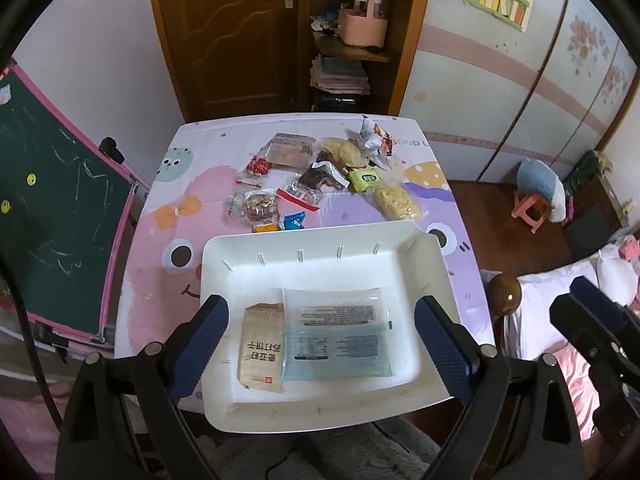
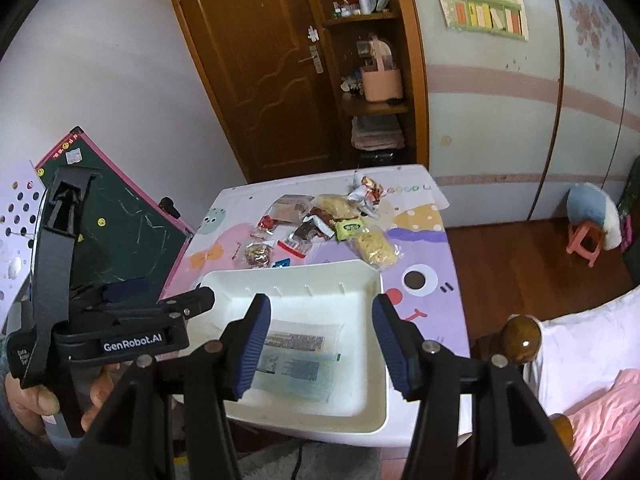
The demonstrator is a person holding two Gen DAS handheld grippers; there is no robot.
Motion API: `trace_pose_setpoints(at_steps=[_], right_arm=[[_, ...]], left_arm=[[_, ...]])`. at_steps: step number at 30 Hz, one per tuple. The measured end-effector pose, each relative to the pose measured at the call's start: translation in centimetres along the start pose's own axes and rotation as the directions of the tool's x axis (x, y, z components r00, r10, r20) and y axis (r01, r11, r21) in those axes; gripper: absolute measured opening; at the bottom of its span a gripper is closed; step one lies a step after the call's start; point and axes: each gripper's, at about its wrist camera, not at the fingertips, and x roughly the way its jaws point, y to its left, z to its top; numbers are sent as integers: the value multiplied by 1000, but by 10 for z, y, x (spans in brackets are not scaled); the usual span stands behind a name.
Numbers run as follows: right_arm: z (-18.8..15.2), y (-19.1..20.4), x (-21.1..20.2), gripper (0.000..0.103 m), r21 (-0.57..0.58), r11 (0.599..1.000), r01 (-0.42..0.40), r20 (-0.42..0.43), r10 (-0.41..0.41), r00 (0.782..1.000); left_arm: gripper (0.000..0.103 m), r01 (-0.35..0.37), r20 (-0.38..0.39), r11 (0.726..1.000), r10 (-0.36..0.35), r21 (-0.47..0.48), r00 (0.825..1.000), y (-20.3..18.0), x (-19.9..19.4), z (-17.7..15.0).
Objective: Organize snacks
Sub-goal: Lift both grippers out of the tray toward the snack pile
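Nearest the lens in the left wrist view, the left gripper (image 1: 320, 336) has its jaws spread wide with nothing between them, hanging over the white tray (image 1: 420, 240) at the lower centre of the frame. In the tray lie 2 flat packets: a tan cracker packet (image 1: 262, 346) and, touching its right edge, a pale blue packet (image 1: 338, 334).

The right gripper (image 2: 320, 348) also stands apart and empty, above the same tray in the right wrist view.

The loose snacks (image 1: 320, 172) sit beyond the tray's far rim, toward the upper centre of the frame, so either gripper would need to reach forward over the tray. A yellow noodle pack (image 1: 398, 202) lies closest to the rim on the right, its long axis running diagonally away; the right gripper looks nearer it.

All rests on a cartoon-print tablecloth (image 1: 160, 280). A chalkboard (image 1: 52, 208) stands at left, a wooden door (image 1: 224, 36) behind.
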Motion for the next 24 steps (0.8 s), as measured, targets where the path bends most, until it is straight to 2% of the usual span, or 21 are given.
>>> trace_pose_setpoints(at_steps=[8,12,16,24], right_arm=[[9,-8,3,54,-29,1000,-6,-2,6,1000],[11,-10,2,62,-48,999,-13,13,13,1000],[18,-15,3,62,-43,999,-19,24,20,1000],[39,-24,5,62,-42,999,1,64,2,998]], left_arm=[[94,-28,22,998,29,-60,999,-2,-5,4],[94,-45,36,997,47,-63,998,-6,-10,5],[94,-61,55,996,65,-67,996,-8,-17,8],[94,-80,130,991,93,-106,987,4,-34,35]])
